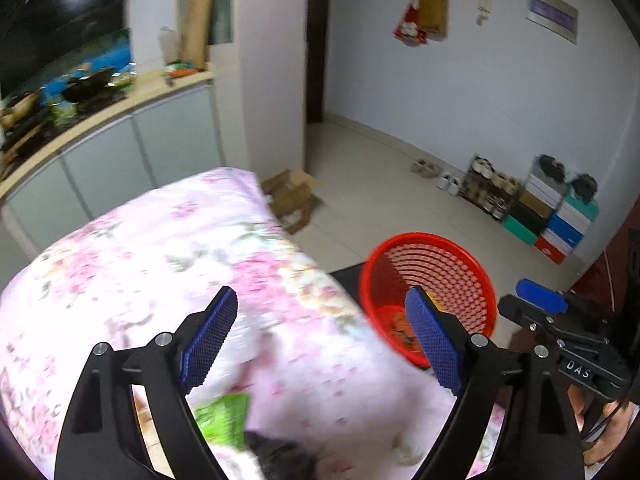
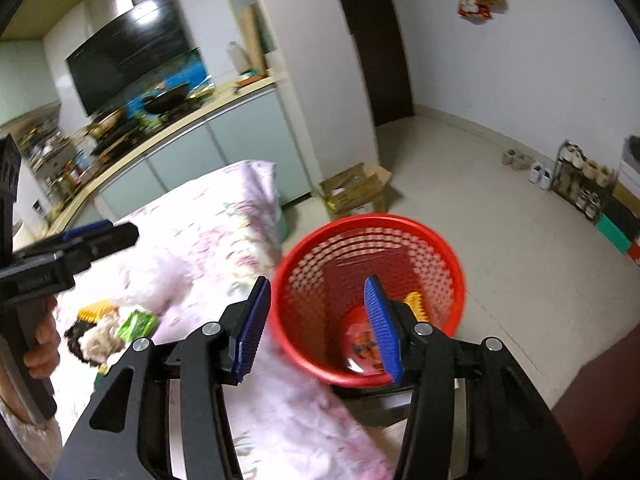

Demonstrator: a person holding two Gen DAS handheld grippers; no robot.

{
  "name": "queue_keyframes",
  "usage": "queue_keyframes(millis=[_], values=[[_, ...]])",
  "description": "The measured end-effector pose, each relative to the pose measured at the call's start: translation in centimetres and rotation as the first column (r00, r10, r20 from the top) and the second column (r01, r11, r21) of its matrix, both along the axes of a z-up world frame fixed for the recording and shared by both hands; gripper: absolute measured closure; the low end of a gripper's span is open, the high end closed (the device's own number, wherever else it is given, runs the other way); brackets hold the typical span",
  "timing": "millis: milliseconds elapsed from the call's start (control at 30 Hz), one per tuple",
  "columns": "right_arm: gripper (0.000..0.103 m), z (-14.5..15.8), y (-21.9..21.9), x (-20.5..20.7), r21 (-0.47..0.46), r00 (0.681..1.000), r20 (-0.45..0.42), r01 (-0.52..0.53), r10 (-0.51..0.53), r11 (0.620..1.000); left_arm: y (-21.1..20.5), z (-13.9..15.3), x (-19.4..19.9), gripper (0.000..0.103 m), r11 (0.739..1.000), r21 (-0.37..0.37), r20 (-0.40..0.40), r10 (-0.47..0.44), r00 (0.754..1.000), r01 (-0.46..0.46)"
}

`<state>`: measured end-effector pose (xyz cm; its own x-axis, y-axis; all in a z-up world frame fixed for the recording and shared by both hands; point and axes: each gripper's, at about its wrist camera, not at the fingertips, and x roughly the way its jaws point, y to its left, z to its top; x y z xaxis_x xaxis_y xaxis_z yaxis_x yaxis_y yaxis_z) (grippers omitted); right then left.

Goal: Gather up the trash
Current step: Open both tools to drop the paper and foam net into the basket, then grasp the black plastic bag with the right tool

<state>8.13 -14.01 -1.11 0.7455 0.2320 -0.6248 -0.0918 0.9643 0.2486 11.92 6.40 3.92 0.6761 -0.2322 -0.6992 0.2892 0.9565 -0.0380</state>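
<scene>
In the left wrist view, the left gripper (image 1: 326, 336) is seen with its blue-padded fingers spread wide apart and nothing between them, held over a pink floral cloth (image 1: 160, 264) that covers the surface below. At about 6 o'clock in this view, between the finger bases, a green wrapper (image 1: 224, 416) is seen lying on the cloth, with a dark, blurred object just beside it at its 4 o'clock; what that object is cannot be told. A red perforated basket (image 1: 460, 268) is found at 3 o'clock of the gripper, just off the cloth's edge, with scraps of orange and yellow trash in its bottom.

In the right wrist view, the right gripper (image 2: 320, 326) is likewise shown with its jaws apart and empty, its right finger in front of the basket's (image 2: 304, 264) opening. Printed wrappers (image 2: 364, 346) are seen on the basket's floor. At 9 o'clock, a small heap of trash (image 2: 108, 328) is seen on the cloth (image 2: 224, 216): a yellow ridged piece, a pale crumpled wad, a dark piece and the green wrapper (image 2: 138, 324), all touching. The left gripper (image 2: 80, 240) enters from the left edge, above that heap.

A cardboard box (image 2: 352, 192) is seen on the floor at 12 o'clock of the basket.
</scene>
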Motion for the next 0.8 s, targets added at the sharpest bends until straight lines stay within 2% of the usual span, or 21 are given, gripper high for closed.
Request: queue_keyframes(millis=[67,133,300,433,567,800], values=[[0.053,0.1,1.2,-0.3,-0.004,0.999,0.005,-0.032,0.032,0.999,2.0,0.6,-1.1,0.02,0.999,0.005,0.021,0.036,0.999,-0.036],[0.045,0.3,2.0,-0.6,0.001,0.999,0.01,-0.05,0.05,0.999,3.8,1.0,-1.9,0.02,0.997,0.008,0.035,0.072,0.997,-0.072],[0.04,0.5,4.0,-1.4,0.006,0.996,0.012,-0.092,0.092,0.996,9.1,1.6,-4.4,0.019,0.983,0.018,0.059,0.181,0.982,-0.182],[0.037,0.7,5.7,-1.9,-0.004,0.993,0.013,-0.119,0.119,0.993,13.5,1.6,-6.2,0.019,0.961,0.009,0.065,0.275,0.959,-0.276],[0.035,0.5,7.3,-2.5,-0.007,0.991,0.012,-0.135,0.135,0.991,17.9,1.1,-8.1,0.019,0.926,0.004,0.069,0.377,0.924,-0.379],[0.034,0.1,10.0,-3.3,-0.02,0.987,0.002,-0.158,0.158,0.987,21.7,-1.6,-10.6,0.019,0.881,-0.012,0.045,0.472,0.88,-0.472]])
